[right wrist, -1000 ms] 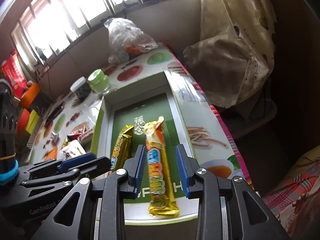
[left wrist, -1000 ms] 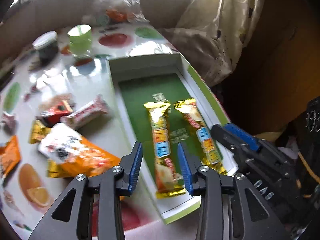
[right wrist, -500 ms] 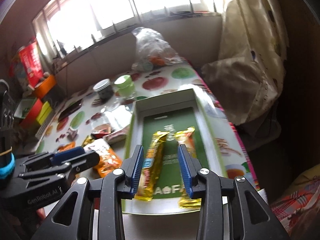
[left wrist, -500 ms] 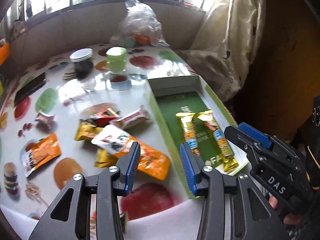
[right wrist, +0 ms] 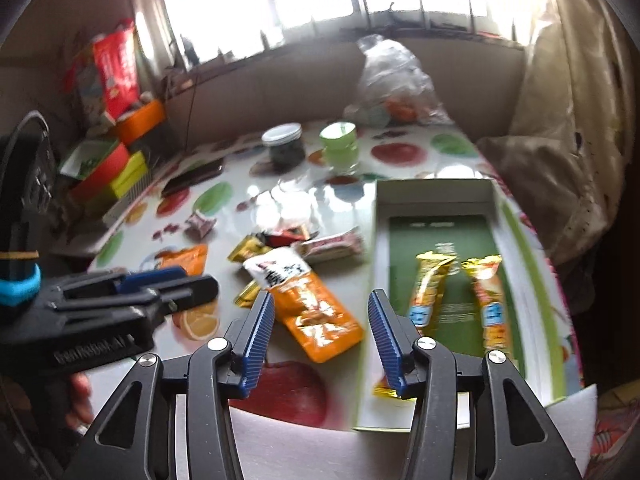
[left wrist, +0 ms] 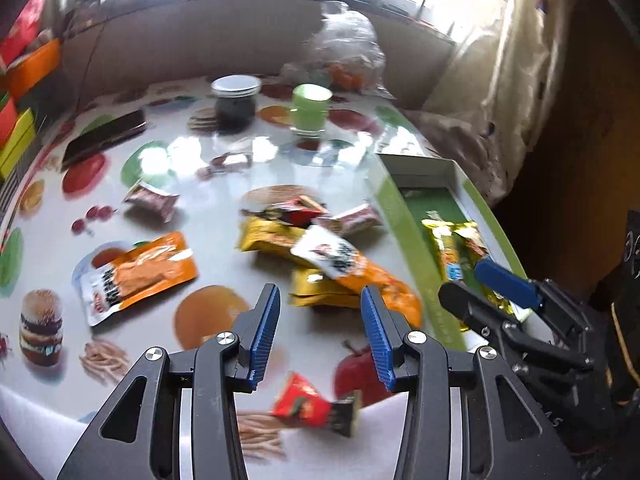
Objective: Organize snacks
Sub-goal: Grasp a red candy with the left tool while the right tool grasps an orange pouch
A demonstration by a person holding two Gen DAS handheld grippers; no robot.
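Observation:
Two gold snack bars (right wrist: 430, 284) (left wrist: 452, 248) lie side by side in the white box with a green floor (right wrist: 432, 190) (left wrist: 416, 176). My left gripper (left wrist: 320, 320) hovers open over the table's near edge, short of the loose pile, with nothing between its fingers. My right gripper (right wrist: 320, 320) hangs above the orange pack (right wrist: 316, 312) (left wrist: 360, 272) just left of the box; its jaws are opening and hold nothing. Yellow packs (left wrist: 272, 236), a white-red bar (right wrist: 332, 246), an orange pouch (left wrist: 136, 276) and a small red packet (left wrist: 308, 404) lie loose on the fruit-print table.
At the back stand a dark jar (left wrist: 235, 100), a green cup (left wrist: 311, 110) and a clear plastic bag (left wrist: 344, 52). A flat black object (left wrist: 106, 136) lies at the far left. Coloured boxes (right wrist: 120, 160) sit beyond the left edge; a cloth-draped seat (right wrist: 552, 168) flanks the right.
Both grippers have drawn back from the box and swung left toward the loose snacks. The two gold bars stay in the box. The right jaws stand wider than before.

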